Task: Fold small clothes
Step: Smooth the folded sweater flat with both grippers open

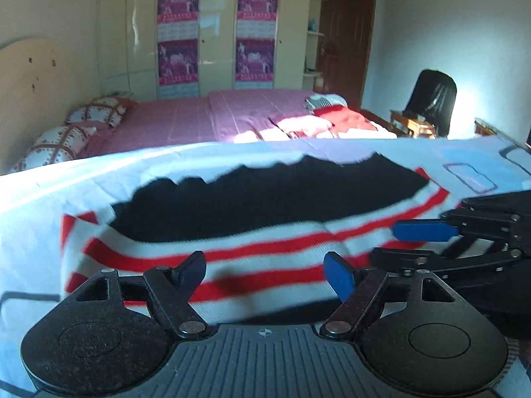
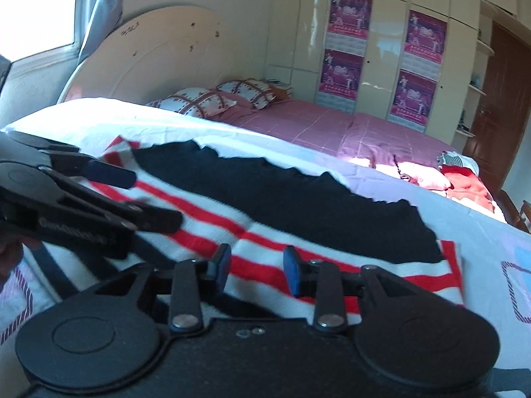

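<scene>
A small knitted garment [image 1: 265,252] with red and white stripes and a black panel [image 1: 272,199] lies flat on a white sheet. It also shows in the right wrist view [image 2: 265,252]. My left gripper [image 1: 265,273] is open just above its near striped edge, holding nothing. My right gripper [image 2: 257,270] is open over the same edge. The right gripper shows at the right of the left wrist view [image 1: 388,242]. The left gripper shows at the left of the right wrist view [image 2: 146,195]. The two grippers are close side by side.
The white sheet [image 1: 232,156] with blue box prints covers the work surface. Behind it stands a bed with a pink cover [image 1: 205,116], pillows [image 1: 96,109] and more clothes [image 1: 345,116]. A wardrobe [image 1: 215,33], a brown door [image 1: 345,39] and a black chair [image 1: 431,99] are farther back.
</scene>
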The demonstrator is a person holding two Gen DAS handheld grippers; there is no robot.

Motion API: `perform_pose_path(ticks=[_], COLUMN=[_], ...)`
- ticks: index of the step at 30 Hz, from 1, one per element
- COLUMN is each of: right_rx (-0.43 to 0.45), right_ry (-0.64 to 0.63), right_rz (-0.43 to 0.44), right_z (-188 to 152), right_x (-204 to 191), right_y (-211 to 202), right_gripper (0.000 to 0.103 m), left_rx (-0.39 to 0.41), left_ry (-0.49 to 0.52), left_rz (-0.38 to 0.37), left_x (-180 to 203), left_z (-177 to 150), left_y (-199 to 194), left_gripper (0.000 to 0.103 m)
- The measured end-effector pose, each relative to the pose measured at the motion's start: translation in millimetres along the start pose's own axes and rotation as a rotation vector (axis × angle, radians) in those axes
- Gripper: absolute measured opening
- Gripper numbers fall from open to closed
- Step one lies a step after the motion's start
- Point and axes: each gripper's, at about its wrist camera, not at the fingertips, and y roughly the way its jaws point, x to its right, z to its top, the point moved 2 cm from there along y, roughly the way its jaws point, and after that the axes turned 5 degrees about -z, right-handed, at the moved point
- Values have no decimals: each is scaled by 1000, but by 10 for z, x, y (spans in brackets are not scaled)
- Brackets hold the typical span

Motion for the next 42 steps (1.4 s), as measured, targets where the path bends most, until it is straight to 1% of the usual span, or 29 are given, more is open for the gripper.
perform_pose_path(ticks=[1, 2, 3, 5, 6, 9, 10, 12, 13, 14, 15, 17, 18, 19, 20, 22, 23, 25, 27, 29, 31, 34, 36, 42], right_rx=[-7, -24, -45, -44, -47, -62, -65, -82, -95, -110, -115, -125, -116, -81, -42, -8, -5, -5, -19, -35, -49, -100, -90, -95], right_ry=[-28, -51, -56, -52, -52, 20, 31, 61, 84, 109, 131, 154, 159, 171, 183, 158, 125, 66, 55, 63, 62, 27, 27, 43], right_rz=[-5, -7, -6, -13, -38, -96, -137, -207, -236, -262, -269, -274, -289, -275, -236, -161, -124, -73, -55, -48, -38, -49, -47, -89], right_z=[-12, -16, -43, -85, -108, -179, -229, -348, -417, -482, -537, -546, -513, -454, -410, -336, -317, -276, -278, -282, -291, -407, -484, -601], right_x=[-48, -102, -105, -64, -20, 296, 434, 724, 864, 990, 1086, 1116, 1082, 998, 904, 609, 435, 122, -59, -159, -224, -283, -243, 67], right_y=[13, 54, 86, 92, 74, -5, -50, -134, -175, -206, -241, -287, -338, -413, -497, -596, -604, -578, -519, -456, -426, -369, -422, -606], right_gripper=[24, 28, 28, 31, 32, 33, 32, 34, 34, 34, 34, 35, 34, 33, 33, 33, 31, 31, 31, 31, 32, 32, 32, 32], left_rx=[-9, -27, -37, -24, -24, -18, -19, -27, -25, -25, -27, -38, -30, -1, 28, 46, 44, 28, 9, -23, -35, -47, -50, -53], left_ry=[6, 9, 12, 44, 47, 22, 8, -28, -50, -72, -66, -27, -45, -72, -90, -58, -31, -7, -31, -63, -48, 17, 39, -2], left_rz=[10, 9, 9, 17, 26, 66, 91, 141, 145, 119, 116, 162, 155, 124, 91, 41, 25, 6, 5, 4, 11, 33, 49, 94], left_x=[25, 23, 9, -12, -44, -272, -379, -621, -737, -814, -826, -747, -707, -651, -568, -315, -184, 2, 77, 98, 134, 199, 178, -110], left_z=[-45, -92, -136, -197, -206, -237, -261, -335, -387, -425, -441, -401, -360, -321, -291, -252, -251, -274, -323, -403, -486, -597, -647, -747], left_y=[13, 43, 66, 41, 7, -125, -172, -268, -323, -358, -387, -413, -456, -518, -569, -591, -577, -533, -490, -432, -417, -452, -520, -675], left_gripper=[77, 78, 78, 78, 78, 78, 79, 85, 85, 85, 85, 85, 85, 85, 85, 85, 85, 85, 85, 85, 85, 85, 85, 85])
